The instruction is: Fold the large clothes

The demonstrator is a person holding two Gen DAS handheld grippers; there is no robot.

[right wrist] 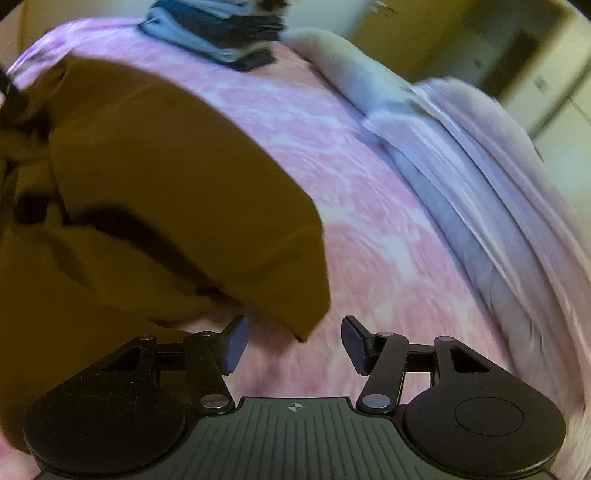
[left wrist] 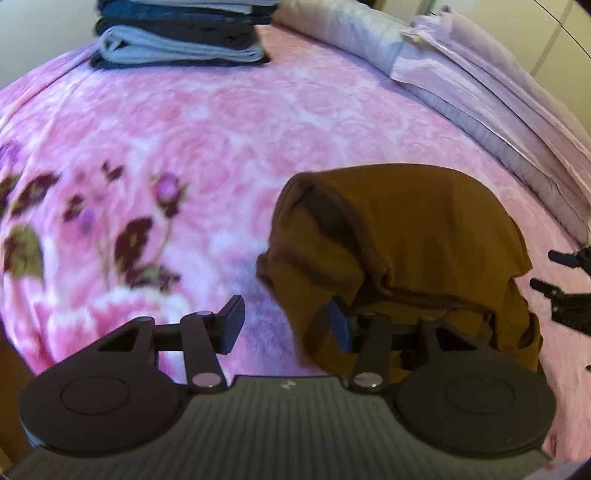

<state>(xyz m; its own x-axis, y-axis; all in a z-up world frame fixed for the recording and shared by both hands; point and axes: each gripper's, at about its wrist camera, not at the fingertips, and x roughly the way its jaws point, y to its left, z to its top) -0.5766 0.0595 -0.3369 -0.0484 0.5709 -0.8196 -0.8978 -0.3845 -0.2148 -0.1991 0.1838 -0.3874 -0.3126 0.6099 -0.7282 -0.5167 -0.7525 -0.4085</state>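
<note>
A brown garment [left wrist: 417, 236] lies in a loose, bunched fold on the pink flowered blanket [left wrist: 229, 140]. My left gripper [left wrist: 286, 325] is open at the garment's near left edge. Brown cloth drapes over its right finger [left wrist: 340, 325], and neither pad presses on it. In the right wrist view the brown garment [right wrist: 155, 177] fills the left half. My right gripper [right wrist: 295, 345] stands open just in front of its hanging corner, holding nothing. In the left wrist view the right gripper [left wrist: 543, 269] shows at the right edge, beside the garment.
A stack of folded blue, grey and dark clothes [left wrist: 177, 40] sits at the far end of the bed, also visible from the right wrist [right wrist: 221, 33]. Lilac pillows and folded bedding [left wrist: 480, 92] [right wrist: 480, 166] run along the right side. Walls lie beyond.
</note>
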